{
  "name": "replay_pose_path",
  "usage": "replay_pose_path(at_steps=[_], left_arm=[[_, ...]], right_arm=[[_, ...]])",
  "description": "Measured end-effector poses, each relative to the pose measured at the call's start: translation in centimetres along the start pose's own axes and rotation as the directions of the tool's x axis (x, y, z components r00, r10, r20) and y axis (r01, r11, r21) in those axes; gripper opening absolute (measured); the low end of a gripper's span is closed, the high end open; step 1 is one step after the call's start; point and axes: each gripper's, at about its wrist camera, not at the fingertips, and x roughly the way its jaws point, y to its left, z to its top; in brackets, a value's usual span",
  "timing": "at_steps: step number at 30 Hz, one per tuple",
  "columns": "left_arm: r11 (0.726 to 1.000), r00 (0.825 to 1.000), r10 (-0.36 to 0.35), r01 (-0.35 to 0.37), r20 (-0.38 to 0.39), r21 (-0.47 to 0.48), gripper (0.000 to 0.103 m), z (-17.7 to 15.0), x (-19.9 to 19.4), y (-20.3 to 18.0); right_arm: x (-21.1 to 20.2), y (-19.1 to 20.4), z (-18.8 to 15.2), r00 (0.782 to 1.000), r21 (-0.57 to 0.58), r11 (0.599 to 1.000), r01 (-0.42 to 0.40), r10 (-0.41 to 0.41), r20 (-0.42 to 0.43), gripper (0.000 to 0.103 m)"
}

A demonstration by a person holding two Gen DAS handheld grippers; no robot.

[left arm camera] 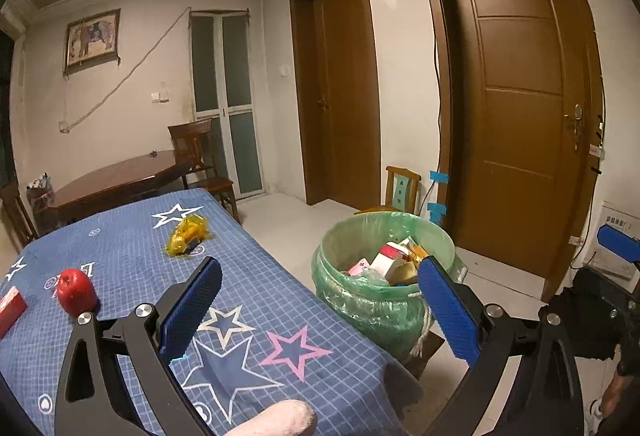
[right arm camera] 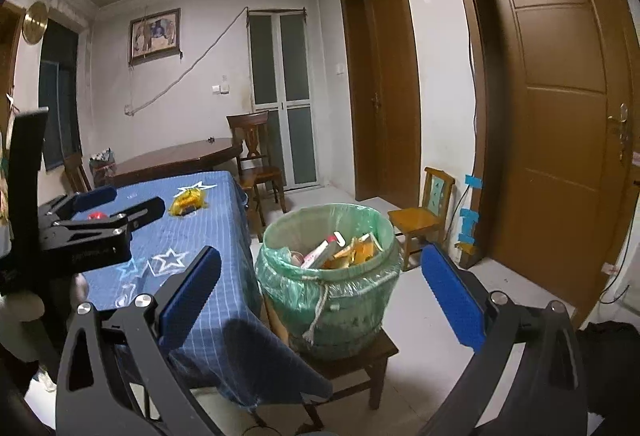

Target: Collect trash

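A home dining room: wooden round table point(left arm camera: 120, 175), chairs point(right arm camera: 256, 151), framed picture point(left arm camera: 92, 39), panelled doors point(left arm camera: 520, 107)

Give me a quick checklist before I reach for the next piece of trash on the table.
1. Left gripper open and empty: ok.
2. Right gripper open and empty: ok.
3. Trash left on the blue tablecloth: yellow wrapper and red box lie there: ok.
4. Red apple counts as trash: cannot tell.
5. Green-lined bin has room: cannot tell, boxes already reach the rim.
6. Bin steady on its stool: ok.
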Motion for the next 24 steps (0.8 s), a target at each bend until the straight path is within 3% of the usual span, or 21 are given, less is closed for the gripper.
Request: replay_pose_path(at_steps=[24], left_arm=[[1.000, 1.000, 0.016, -0.016, 0.018, 0.017, 0.098, 0.35, -1.05, -0.76]], right_arm=[[0.08, 0.27, -0.18, 1.000, 0.002, 1.000, 0.002, -0.002, -0.006, 0.097]])
